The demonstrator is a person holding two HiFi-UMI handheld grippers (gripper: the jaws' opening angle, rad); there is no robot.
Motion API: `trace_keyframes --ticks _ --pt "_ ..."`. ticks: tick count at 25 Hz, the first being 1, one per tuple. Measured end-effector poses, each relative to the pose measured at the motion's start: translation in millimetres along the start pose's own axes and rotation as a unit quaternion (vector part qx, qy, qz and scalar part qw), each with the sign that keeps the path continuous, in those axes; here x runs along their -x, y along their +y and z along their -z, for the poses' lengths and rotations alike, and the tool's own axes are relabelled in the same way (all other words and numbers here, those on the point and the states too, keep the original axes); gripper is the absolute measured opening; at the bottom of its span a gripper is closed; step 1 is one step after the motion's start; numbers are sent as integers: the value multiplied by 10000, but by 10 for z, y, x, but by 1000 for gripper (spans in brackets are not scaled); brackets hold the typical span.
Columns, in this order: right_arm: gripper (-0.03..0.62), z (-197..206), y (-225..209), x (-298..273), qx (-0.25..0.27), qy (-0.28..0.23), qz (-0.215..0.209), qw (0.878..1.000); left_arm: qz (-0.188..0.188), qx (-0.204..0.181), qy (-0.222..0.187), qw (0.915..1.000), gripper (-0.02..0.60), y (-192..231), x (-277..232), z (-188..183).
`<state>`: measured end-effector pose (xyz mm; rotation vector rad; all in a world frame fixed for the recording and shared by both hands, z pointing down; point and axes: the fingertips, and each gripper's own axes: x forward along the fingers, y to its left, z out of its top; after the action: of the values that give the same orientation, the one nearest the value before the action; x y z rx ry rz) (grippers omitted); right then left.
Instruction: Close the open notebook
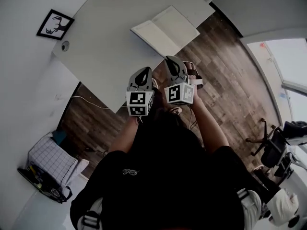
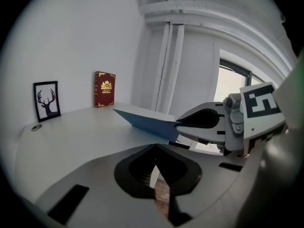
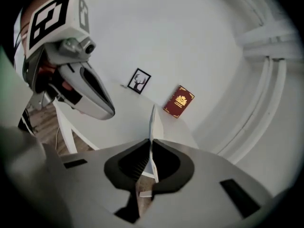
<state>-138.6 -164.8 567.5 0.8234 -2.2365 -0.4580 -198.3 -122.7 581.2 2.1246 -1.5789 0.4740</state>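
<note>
Notebook [image 1: 168, 28] lies open on white table [image 1: 105, 37], at the far edge by the wood floor, ahead of both grippers. Right gripper [image 3: 151, 146] is at the notebook's near corner, jaws clamped on a thin cover edge, which stands edge-on between the pads. In the left gripper view that cover shows a blue underside, tilted up off the table and rising toward the right gripper's tip. The rest of the spread is flat with the pages facing up. In the head view the fold runs upper left to lower right. From the right gripper the held sheet's long edge runs straight away along the jaws, toward a red book [image 3: 179, 101] standing upright at the wall. Left gripper [image 2: 154, 148] is beside the right one, over the near table edge and well short of the notebook, jaws together with nothing between them. Framed deer picture [image 2: 46, 101] sits left of the red book
</note>
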Motion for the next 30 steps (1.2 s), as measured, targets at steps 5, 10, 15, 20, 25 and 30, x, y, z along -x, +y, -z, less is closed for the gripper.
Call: trace_keyframes --ticks 5,10,15,20,25,30 --pt "38 31 -346 20 -1076 121 412 9933 465 -192 -93 9987 3 -108 -296 -285" --pt "38 125 -630 33 -1733 368 739 9814 983 -397 18 9944 3 -271 -563 -499" --pt "38 400 -895 0 -2234 515 1077 9674 1431 -505 -66 9884 3 -420 -767 -803" --pt "38 568 -1083 -38 -2638 506 1022 9578 1474 -544 33 9876 3 -504 -980 -887" --pt "38 890 -1319 -166 -3124 533 894 9442 1263 -421 93 9911 3 -529 -1343 -912" --pt "38 1220 -1376 -340 -3465 754 558 9333 1176 -281 353 9920 3 -639 -1573 -881"
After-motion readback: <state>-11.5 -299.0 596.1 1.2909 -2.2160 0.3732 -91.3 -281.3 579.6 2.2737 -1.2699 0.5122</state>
